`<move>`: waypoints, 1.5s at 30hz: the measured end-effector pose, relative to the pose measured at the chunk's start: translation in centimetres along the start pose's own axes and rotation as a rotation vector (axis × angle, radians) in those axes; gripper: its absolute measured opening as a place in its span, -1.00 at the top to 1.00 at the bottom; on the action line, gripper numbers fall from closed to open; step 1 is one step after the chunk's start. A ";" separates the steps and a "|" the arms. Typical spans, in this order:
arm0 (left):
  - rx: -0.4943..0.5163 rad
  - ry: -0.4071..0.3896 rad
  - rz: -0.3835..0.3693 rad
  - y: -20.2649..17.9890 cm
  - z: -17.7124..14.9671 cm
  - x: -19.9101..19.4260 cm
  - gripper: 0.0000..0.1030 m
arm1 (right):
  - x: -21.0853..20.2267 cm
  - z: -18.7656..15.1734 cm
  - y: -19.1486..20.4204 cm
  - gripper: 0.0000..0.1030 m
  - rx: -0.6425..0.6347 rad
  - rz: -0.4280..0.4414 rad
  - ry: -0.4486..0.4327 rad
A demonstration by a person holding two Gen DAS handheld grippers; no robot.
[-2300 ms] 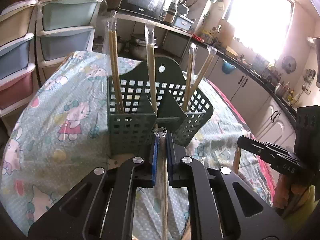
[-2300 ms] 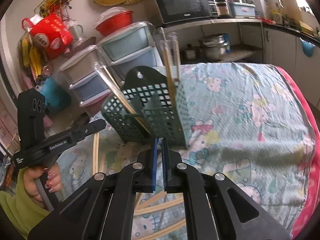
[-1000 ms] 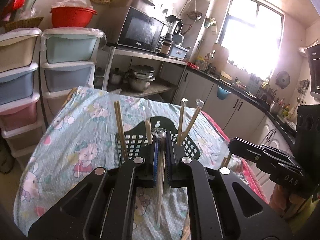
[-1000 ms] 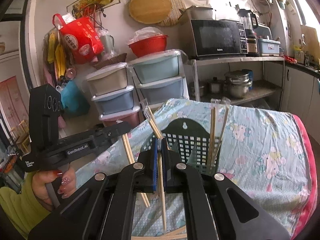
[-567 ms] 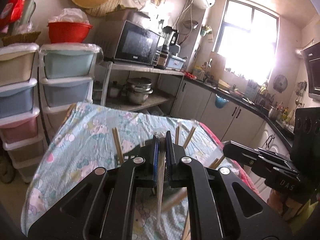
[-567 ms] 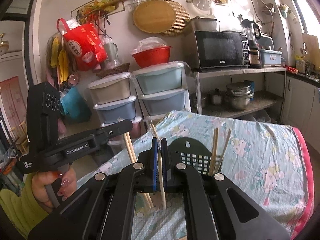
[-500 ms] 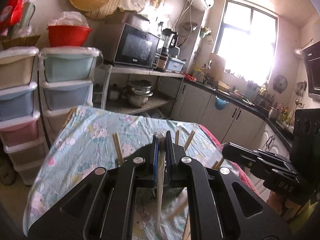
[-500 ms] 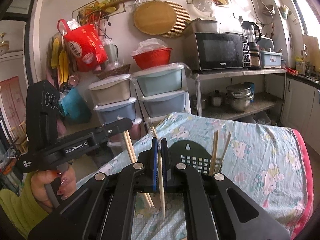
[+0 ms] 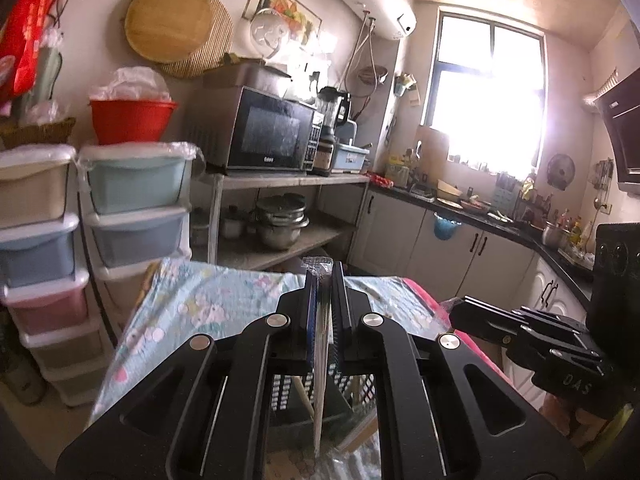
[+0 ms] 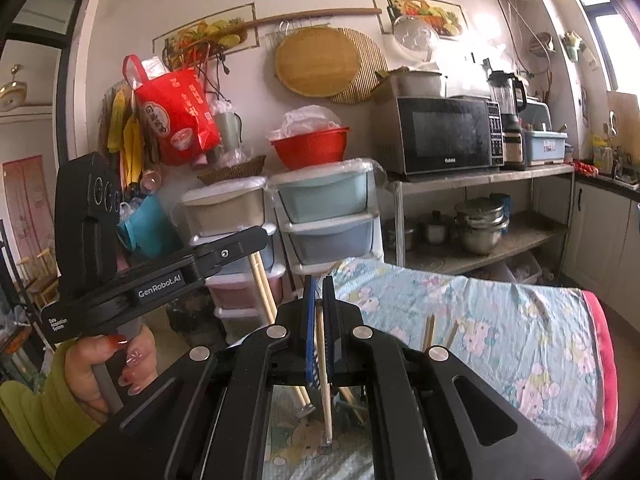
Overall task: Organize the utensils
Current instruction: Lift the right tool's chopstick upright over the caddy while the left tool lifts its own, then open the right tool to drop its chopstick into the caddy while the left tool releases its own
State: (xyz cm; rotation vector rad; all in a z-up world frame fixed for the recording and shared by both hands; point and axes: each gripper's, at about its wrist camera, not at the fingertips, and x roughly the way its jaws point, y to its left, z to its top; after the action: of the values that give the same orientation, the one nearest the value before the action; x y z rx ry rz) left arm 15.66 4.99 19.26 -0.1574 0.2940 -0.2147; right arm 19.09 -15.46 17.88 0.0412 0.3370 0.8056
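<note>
My left gripper (image 9: 323, 276) is shut on a plastic-wrapped pair of chopsticks (image 9: 321, 380) that hangs straight down from its pads. Below it, between the gripper's arms, shows part of the dark green slotted basket (image 9: 282, 392) with chopsticks leaning in it. My right gripper (image 10: 318, 285) is shut on another pair of wooden chopsticks (image 10: 325, 388), lower ends free above the cloth. In the right wrist view the left gripper (image 10: 240, 246) is at the left, held by a hand, its chopsticks (image 10: 262, 288) hanging below. Two chopstick tips (image 10: 429, 332) stick up from the hidden basket.
The table wears a light blue cartoon-print cloth (image 10: 520, 320) with a pink edge. Behind it stand stacked plastic drawers (image 9: 136, 208) and a shelf with a microwave (image 9: 272, 136) and pots. Kitchen counters (image 9: 460, 216) run along the right under a bright window.
Both grippers have risen with their chopsticks held. The basket has dropped from the middle of both views to below the fingers, and the far wall now fills the frames.
</note>
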 end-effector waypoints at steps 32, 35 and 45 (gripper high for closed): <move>0.010 -0.010 0.075 2.2 1.5 3.6 0.92 | 3.8 3.9 -3.4 0.92 0.021 -0.073 -0.081; 0.004 0.008 0.071 2.4 1.0 4.3 0.92 | 4.6 3.2 -3.8 0.92 0.029 -0.079 -0.065; -0.012 0.068 0.068 2.8 -1.6 6.2 0.92 | 6.6 0.9 -4.9 0.92 0.073 -0.094 -0.012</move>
State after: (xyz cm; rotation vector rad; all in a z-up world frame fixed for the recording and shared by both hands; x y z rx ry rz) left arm 21.53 6.01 15.56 -0.1521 0.3674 -0.1513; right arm 27.08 -14.06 16.07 0.0982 0.3548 0.6998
